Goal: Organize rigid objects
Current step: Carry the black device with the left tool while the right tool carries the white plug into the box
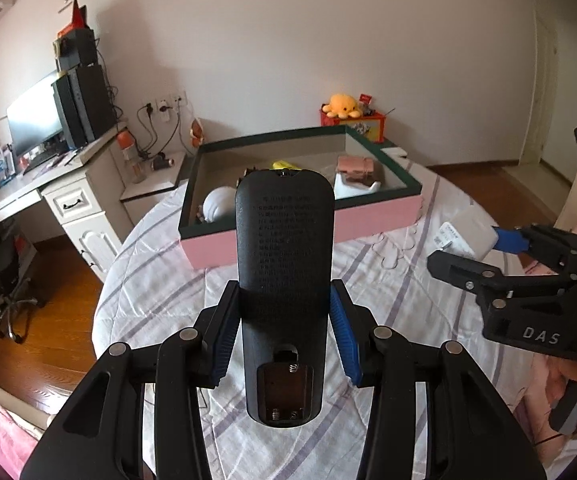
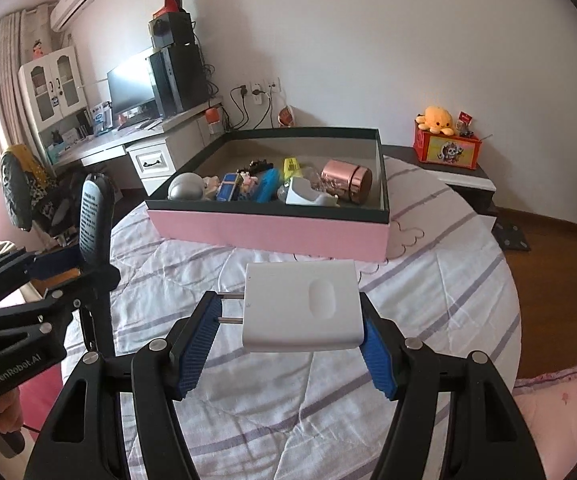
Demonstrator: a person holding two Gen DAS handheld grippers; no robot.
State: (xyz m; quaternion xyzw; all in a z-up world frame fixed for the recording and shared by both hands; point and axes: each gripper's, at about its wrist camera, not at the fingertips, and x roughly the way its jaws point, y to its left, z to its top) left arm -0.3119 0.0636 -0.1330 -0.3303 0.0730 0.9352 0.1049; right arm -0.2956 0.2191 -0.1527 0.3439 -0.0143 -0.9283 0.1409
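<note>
My left gripper [image 1: 284,304] is shut on a black remote control [image 1: 284,264], back side up with its battery bay open, held above the bed. It also shows in the right wrist view [image 2: 92,216]. My right gripper [image 2: 288,320] is shut on a white plug adapter [image 2: 302,306], its two prongs toward the left finger; it shows in the left wrist view too [image 1: 462,238]. A pink box with a dark rim [image 2: 272,232] lies ahead on the bed and holds several small objects, among them a rose metal can [image 2: 346,180] and a silver round object [image 2: 186,188].
The round bed has a white quilt with purple stripes [image 2: 408,280]. A desk with a monitor [image 2: 132,88] stands at the left. A red box with a yellow plush [image 2: 446,144] sits on a low cabinet at the right. Wooden floor surrounds the bed.
</note>
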